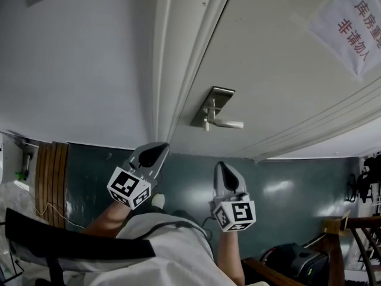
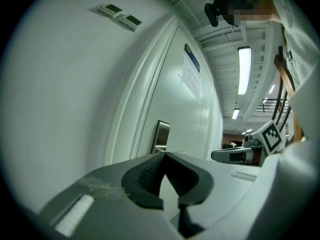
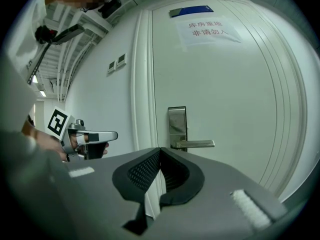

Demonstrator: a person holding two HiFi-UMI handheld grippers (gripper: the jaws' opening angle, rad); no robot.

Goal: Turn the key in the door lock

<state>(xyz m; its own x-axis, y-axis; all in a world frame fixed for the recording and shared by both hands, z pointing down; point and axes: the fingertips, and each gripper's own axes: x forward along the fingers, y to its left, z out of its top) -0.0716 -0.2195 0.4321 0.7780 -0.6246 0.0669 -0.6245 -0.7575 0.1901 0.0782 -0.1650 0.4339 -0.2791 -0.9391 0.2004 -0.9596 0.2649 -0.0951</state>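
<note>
The left gripper [image 1: 152, 154] and right gripper [image 1: 228, 173], low centre, are closed and empty. The lock plate [image 1: 215, 102] sits mid-frame (no key discernible), so the right should approach squarely, opening late.

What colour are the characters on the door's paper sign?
Red. The paper sign shows best in the head view.

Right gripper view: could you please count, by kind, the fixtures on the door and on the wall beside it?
Lock plate: 1
Lever handle: 1
Paper notice: 1
Blue sign: 1
Wall control panels: 2
Total: 6
</note>
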